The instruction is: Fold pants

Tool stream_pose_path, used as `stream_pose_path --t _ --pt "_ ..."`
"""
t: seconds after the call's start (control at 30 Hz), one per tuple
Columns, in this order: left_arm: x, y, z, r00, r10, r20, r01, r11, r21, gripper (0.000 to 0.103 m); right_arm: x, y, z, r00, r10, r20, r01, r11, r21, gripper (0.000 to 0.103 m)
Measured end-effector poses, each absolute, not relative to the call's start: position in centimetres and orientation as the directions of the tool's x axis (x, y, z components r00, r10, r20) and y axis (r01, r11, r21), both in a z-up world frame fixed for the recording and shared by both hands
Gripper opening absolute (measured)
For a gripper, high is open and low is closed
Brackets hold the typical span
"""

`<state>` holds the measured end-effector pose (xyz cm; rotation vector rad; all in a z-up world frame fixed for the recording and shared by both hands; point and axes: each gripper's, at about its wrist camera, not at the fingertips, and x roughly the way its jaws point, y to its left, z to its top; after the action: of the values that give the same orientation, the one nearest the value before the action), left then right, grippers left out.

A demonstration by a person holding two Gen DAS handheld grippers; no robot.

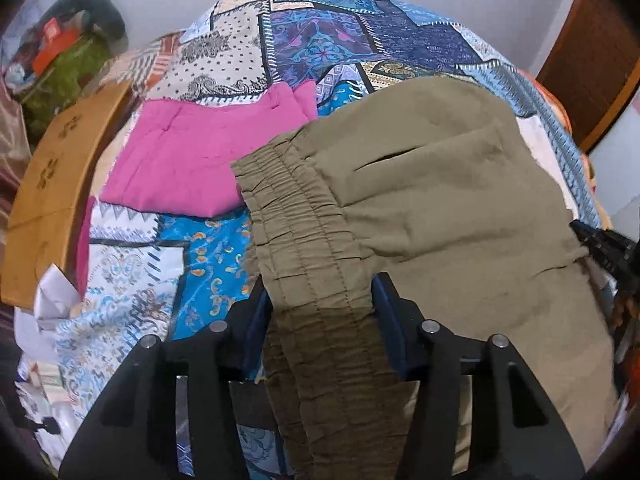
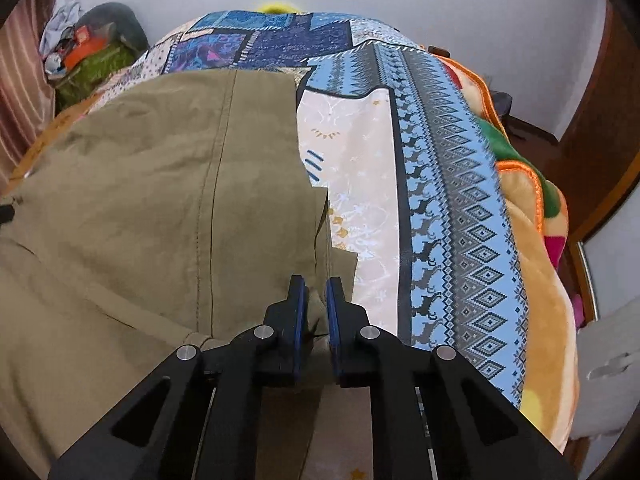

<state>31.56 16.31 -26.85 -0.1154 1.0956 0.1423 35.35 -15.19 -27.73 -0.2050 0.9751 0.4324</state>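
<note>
I see the olive-khaki pants (image 1: 440, 184) lying spread and creased on the patchwork bedspread (image 1: 320, 32), gathered elastic waistband (image 1: 304, 240) toward its near edge, slit pocket facing up, one corner overlapping the folded pink garment (image 1: 180, 156).

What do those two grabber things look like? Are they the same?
Yes, they match. The left gripper and the right gripper are both matte black, with angled link bars joined by round silver pins and triangle-shaped cut-outs in the side arms. Each has two flat fingers faced with dark blue pads. No cables, labels or sleeves show in either view.
</note>
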Motion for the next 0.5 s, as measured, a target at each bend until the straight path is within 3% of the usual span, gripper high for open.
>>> stream_pose_path --t 0.17,0.37,0.43,0.5 --pt "31.5 16.7 -27.3 0.450 0.068 -0.890 -0.142 0.990 0.004 0.071 36.4 -15.6 -28.1 0.415 0.286 -0.864 -0.443 0.893 0.084 0.010" --pt "30.9 18.0 -25.3 0.458 -0.012 -0.889 -0.181 0.978 -0.106 0.070 36.5 -15.6 -27.0 0.375 0.274 -0.885 -0.443 0.892 0.088 0.012" --pt "30.8 18.1 -24.0 0.480 0.025 -0.877 -0.188 0.979 -0.075 0.070 36.6 -15.5 -26.1 0.364 0.271 -0.891 -0.438 0.894 0.093 0.017" --pt "31.1 18.6 -22.7 0.503 0.054 -0.863 -0.188 0.981 -0.048 0.070 36.5 -15.5 -24.7 0.379 0.285 -0.881 -0.439 0.893 0.100 0.036"
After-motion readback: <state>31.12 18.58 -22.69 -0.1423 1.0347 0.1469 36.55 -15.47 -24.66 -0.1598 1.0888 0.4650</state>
